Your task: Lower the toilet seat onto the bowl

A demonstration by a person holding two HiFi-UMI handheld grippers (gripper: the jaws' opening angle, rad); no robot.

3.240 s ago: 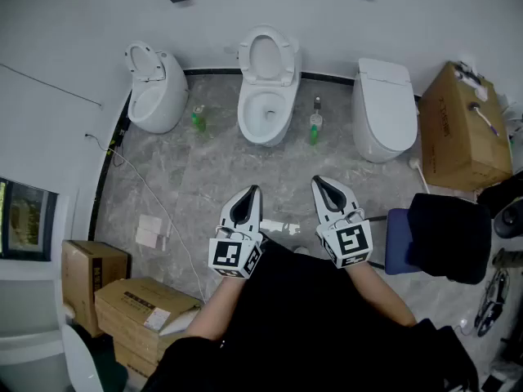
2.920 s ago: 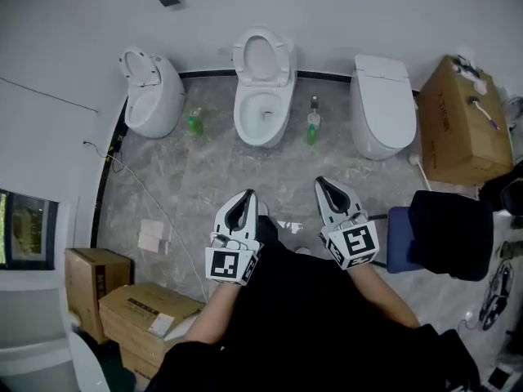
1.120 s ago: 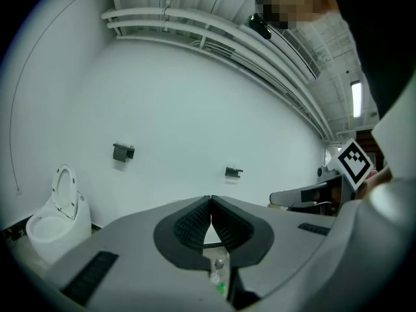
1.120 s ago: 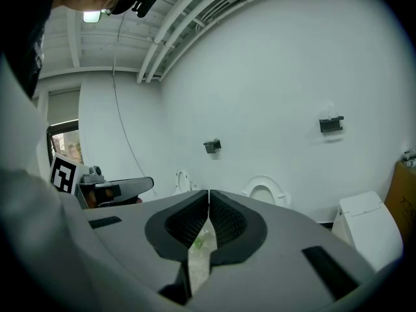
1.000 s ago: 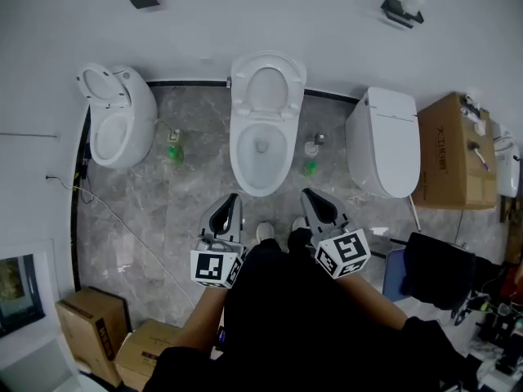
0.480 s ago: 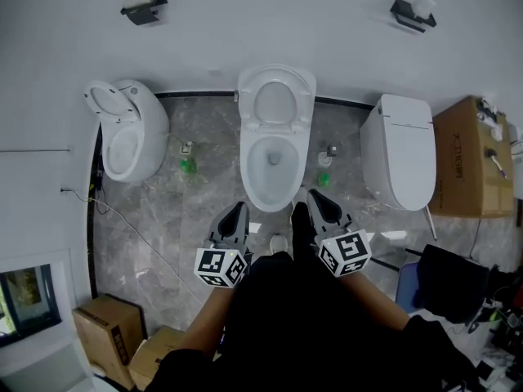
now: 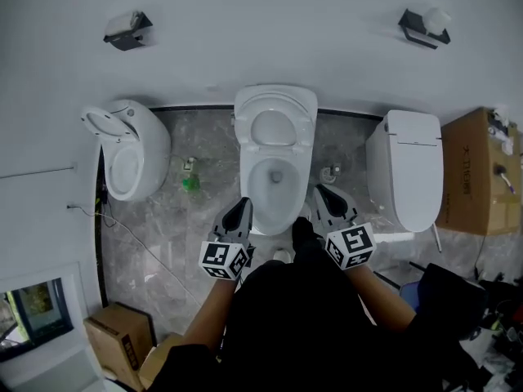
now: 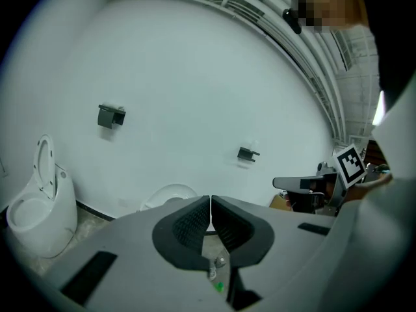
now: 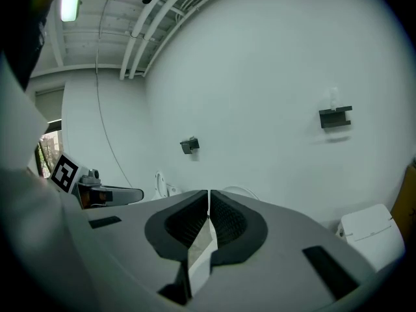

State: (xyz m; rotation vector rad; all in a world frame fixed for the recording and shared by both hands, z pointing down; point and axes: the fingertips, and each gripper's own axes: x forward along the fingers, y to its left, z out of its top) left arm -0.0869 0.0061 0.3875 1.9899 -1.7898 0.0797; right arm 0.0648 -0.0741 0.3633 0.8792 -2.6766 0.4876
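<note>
Toilet seat point(image 7: 275, 126): raised, leaning back with the lid toward the white wall point(image 7: 270, 23); it is up off the bowl.
Bowl point(image 7: 273, 188): open, of the middle toilet, straight ahead of me on the grey marbled floor point(image 7: 204, 211).
My left tongs point(image 7: 242, 202): jaws pressed together with nothing between them; the tips lie just beside the bowl's near left edge, and I cannot tell whether they touch it.
My right tongs point(image 7: 321, 191): jaws likewise together and empty; the tips lie just beside the bowl's near right edge, apart from the seat.
Marker cubes: one on each tongs, close to my wrists, either side of my dark clothing.
Left gripper view: the closed jaw tips point at the wall, with the rounded top of the raised seat showing just over them.
Right gripper view: the closed jaws point at the same wall, and my left tongs show at the left edge.
Left toilet point(image 7: 129, 149): rounded, its own seat up, well apart from the middle one.
Right toilet point(image 7: 406, 180): lid down, beside the cardboard box point(image 7: 482, 170).
Green bottle point(image 7: 190, 183): on the floor between the left and middle toilets.
Wall holders: one dark holder upper left point(image 7: 127, 31), one upper right point(image 7: 425, 21).
</note>
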